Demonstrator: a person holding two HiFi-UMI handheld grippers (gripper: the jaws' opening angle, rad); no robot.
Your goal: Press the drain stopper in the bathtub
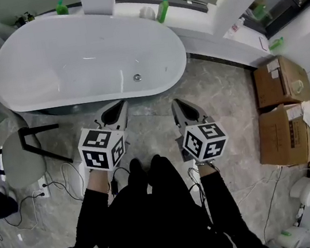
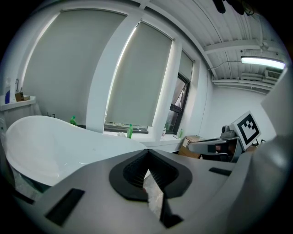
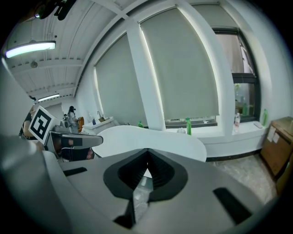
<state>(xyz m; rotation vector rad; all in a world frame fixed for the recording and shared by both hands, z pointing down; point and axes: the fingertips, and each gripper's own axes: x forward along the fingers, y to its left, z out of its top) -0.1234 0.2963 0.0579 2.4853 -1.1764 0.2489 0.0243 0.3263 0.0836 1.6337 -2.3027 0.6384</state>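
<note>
White freestanding bathtub (image 1: 63, 59), on marbled floor before us; its round metal drain stopper (image 1: 137, 78) sat in the tub's bottom, near the rim closest to us. We held our left gripper (image 1: 118, 106) and right gripper (image 1: 178, 104) side by side just outside that rim, each with jaws drawn together on nothing. Green bottle (image 1: 162, 9) stood on the sill behind; cardboard boxes (image 1: 283, 123) lay at right.

bathtub (image 1: 74, 57) – white | bottle (image 1: 163, 9) – green | floor (image 1: 154, 120) grey, marbled | boxes (image 1: 285, 135) brown | chair (image 1: 17, 154) pale grey, black legs
</note>
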